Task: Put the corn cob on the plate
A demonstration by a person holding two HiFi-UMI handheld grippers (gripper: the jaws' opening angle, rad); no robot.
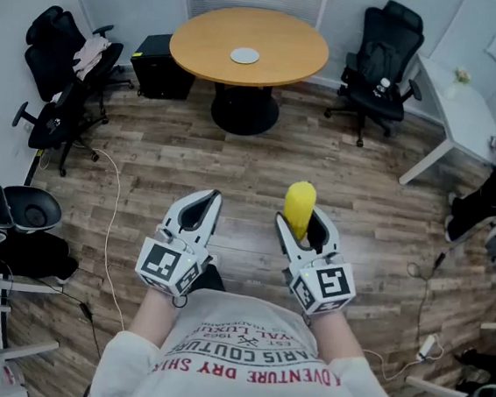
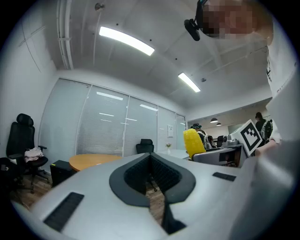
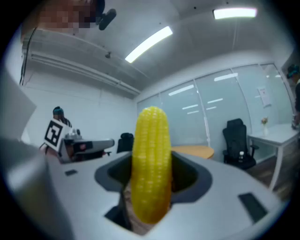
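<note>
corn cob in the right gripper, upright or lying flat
Upright: the corn cob stands on end between the right gripper's jaws, tapered tip pointing up.

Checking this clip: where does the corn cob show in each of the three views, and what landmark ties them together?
Head view: corn cob lower centre-right, upright in the right tool.
Left gripper view: corn cob right of centre, beyond the jaws.
Right gripper view: corn cob dead centre, between the jaws.
Shared landmark: the round wooden table.

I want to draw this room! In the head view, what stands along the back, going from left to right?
Black chair with clothes → black box → round wooden table → black office chair → white table.
</note>
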